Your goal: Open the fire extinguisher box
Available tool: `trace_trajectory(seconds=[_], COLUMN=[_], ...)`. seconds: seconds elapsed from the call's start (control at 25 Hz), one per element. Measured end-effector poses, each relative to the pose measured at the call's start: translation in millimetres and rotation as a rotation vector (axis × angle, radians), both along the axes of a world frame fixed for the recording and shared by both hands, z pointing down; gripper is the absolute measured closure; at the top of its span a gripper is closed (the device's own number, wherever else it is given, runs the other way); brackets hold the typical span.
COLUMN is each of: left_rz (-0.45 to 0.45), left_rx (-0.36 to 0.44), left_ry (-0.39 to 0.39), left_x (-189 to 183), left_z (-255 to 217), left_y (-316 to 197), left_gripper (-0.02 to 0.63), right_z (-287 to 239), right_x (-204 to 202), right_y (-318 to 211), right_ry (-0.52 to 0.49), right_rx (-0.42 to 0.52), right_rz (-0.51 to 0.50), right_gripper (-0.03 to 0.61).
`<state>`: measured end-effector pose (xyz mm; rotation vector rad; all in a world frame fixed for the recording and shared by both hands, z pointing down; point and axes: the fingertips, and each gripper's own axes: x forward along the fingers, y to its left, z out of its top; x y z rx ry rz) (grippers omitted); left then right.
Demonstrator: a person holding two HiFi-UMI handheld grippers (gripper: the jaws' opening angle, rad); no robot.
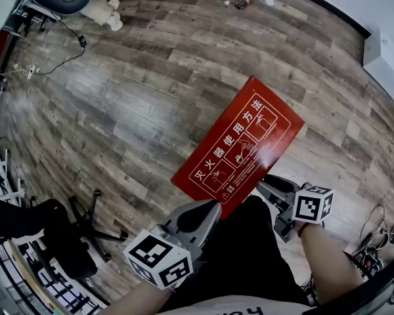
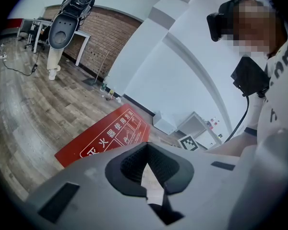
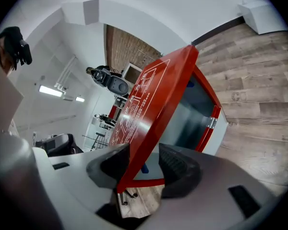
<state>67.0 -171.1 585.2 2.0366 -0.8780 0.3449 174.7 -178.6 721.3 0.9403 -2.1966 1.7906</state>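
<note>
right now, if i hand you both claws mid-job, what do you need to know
Left claw: shut, empty, short of the box.
Right claw: open, jaws either side of the near edge of the red lid, not clamped on it.
Fire extinguisher box: stands on the wooden floor, instruction panel up, glass front showing in the right gripper view.
Done: right claw lined up on the lid edge.
Left: probably close on that edge and lift. I can't tell whether the lid has come up at all yet.
</note>
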Motion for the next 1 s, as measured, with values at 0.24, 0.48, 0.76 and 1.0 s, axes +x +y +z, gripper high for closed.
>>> trace_trajectory(seconds=[0.24, 0.48, 0.76, 1.0], left_rz=[-0.033, -0.040, -0.077, -0.126], left_rx=[0.022, 0.032, 0.067, 0.114], left_ry=[0.000, -0.005, -0.013, -0.012], left_x=[3.9, 4.9, -2.1, -8.6], left_z=[14.4, 23.8, 12.0, -26.7], left_y=[-9.2, -3.9, -8.7, -16.5], left_gripper=[0.609, 0.609, 0.609, 0.609], right_z=[7.1, 5.9, -3.8, -54.3], right_x=[-8.6, -20.0, -19.1, -21.8], right_y=[-3.6, -7.1, -7.5, -8.9], right_ry=[-0.125, -0.255, -0.317, -0.387], right_rx=[0.000, -0.004, -0.038, -0.054], right_rz=[-0.035, -0.005, 0.018, 0.022], right_gripper=[0.400, 0.400, 0.424, 0.451])
